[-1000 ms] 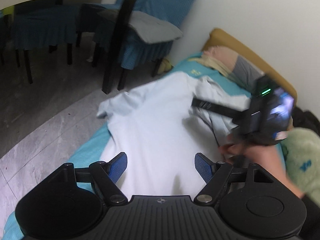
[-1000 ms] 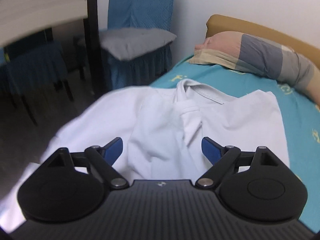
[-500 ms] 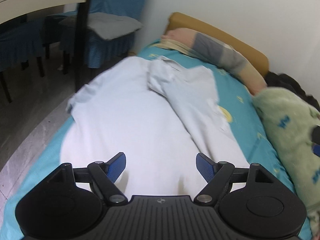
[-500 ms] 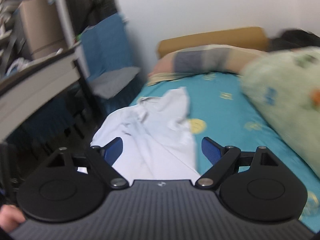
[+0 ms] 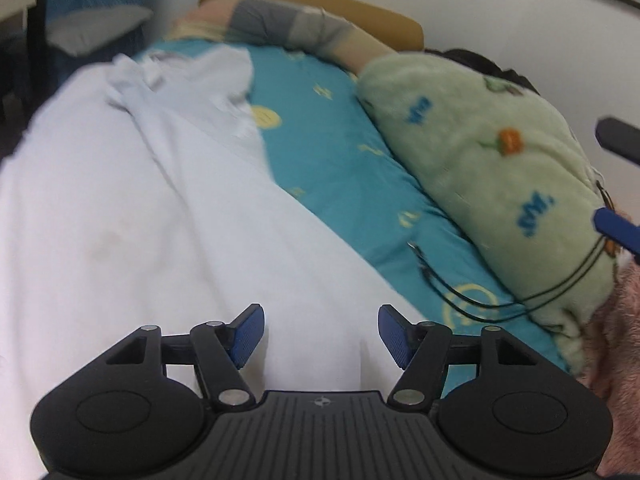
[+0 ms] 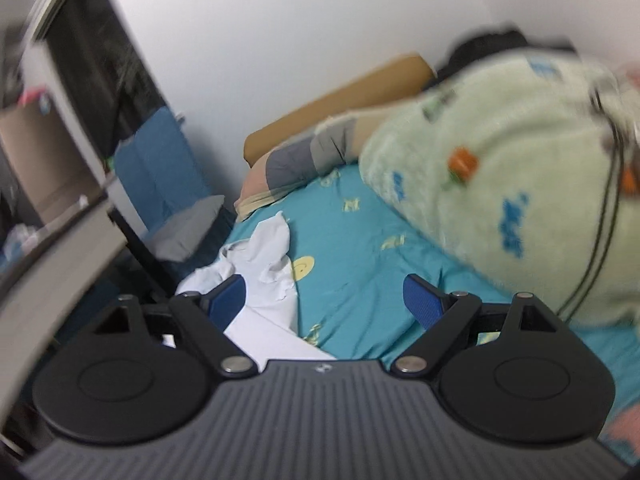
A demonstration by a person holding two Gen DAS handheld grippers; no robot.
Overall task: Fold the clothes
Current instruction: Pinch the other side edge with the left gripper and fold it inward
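Note:
A white shirt lies spread on the teal bed sheet, its collar end toward the pillows and one side folded over. My left gripper is open and empty, low over the shirt's near end. My right gripper is open and empty, held above the bed beside the shirt's right edge; the shirt shows small below its left finger. The right gripper's blue fingertips show at the right edge of the left wrist view.
A green fleece blanket lies along the right side of the bed with a black cable trailing from it. A striped pillow lies against the tan headboard. A blue covered chair and a table stand left of the bed.
Both grippers have pulled back from the shirt's collar end and swung right, toward the green blanket. The shirt's right side now lies folded over. Both stay open.

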